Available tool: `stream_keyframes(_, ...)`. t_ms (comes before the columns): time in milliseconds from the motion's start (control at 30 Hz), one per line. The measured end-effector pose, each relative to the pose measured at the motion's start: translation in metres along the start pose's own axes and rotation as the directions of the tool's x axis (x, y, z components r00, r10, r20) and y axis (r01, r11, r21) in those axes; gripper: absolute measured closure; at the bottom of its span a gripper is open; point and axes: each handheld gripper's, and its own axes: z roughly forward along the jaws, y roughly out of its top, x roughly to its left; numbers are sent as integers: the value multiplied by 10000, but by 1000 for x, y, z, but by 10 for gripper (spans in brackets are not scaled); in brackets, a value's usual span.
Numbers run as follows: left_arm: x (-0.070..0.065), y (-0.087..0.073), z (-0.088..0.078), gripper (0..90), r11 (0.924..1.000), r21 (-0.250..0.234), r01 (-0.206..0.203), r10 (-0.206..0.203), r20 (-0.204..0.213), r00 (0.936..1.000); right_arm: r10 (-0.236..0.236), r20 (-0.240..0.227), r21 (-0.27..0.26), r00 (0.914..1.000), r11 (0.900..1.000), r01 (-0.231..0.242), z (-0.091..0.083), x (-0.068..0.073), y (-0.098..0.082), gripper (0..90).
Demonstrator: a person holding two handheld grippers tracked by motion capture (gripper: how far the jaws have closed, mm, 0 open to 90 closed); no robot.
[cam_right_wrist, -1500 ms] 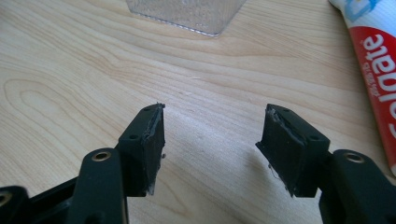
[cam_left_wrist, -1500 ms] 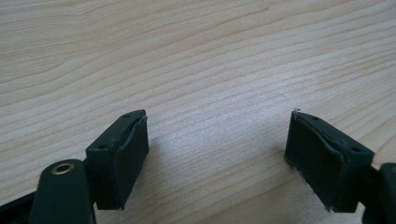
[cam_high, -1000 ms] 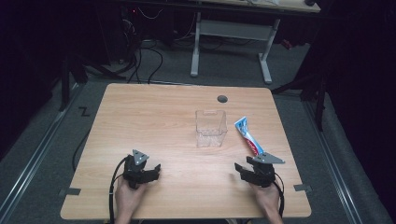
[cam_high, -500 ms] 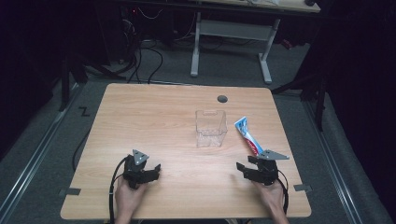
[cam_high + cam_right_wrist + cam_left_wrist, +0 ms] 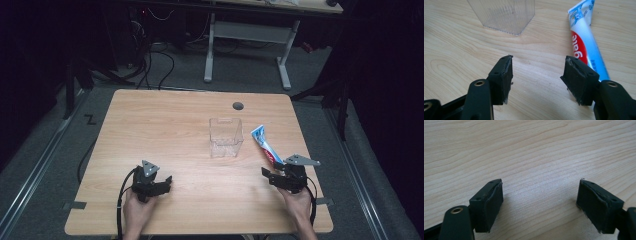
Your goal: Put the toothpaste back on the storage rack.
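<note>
right tool (image 5: 536, 75), jaws spread and just narrowing on nothing, should swing toward 1 o'clock, straddle the toothpaste tube (image 5: 584, 40) lying flat on the bench (image 5: 165, 130) beside the clear cup (image 5: 226, 136), then pinch mid-body; left tool (image 5: 539, 202) spread, idle.

A light wooden table (image 5: 165, 125) with a round cable hole (image 5: 238, 105) toward its twelve o'clock edge stands on grey carpet (image 5: 45, 165). At twelve o'clock beyond it, a second desk's white legs (image 5: 210, 50) rise amid tangled black cables (image 5: 150, 60). The surroundings at nine and three o'clock lie in darkness.
</note>
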Motion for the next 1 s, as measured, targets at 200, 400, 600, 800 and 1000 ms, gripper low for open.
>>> stream_keyframes(200, 0, 0, 0, 215, 10000, -12, 16, -16, -2, 10000, 134, 201, -167, 9997, 9998, -130, -3, -5, 6, 414)
stream_keyframes(400, 0, 0, 0, 215, 10000, -9, 16, -16, -4, 10000, 428, 233, -467, 9988, 9980, -417, -4, -14, 14, 399)
stream_keyframes(600, 0, 0, 0, 215, 10000, -12, 26, -26, -3, 10000, 584, 187, -71, 9981, 9983, -583, -2, -25, 21, 432)
stream_keyframes(800, 0, 0, 0, 215, 10000, -10, 19, -19, -5, 10000, 284, 466, 718, 9985, 9969, -317, 5, -31, 33, 442)
stream_keyframes(1000, 0, 0, 0, 215, 10000, -9, 28, -28, -6, 10000, -347, 788, 974, 9963, 9949, 269, 12, -28, 43, 489)
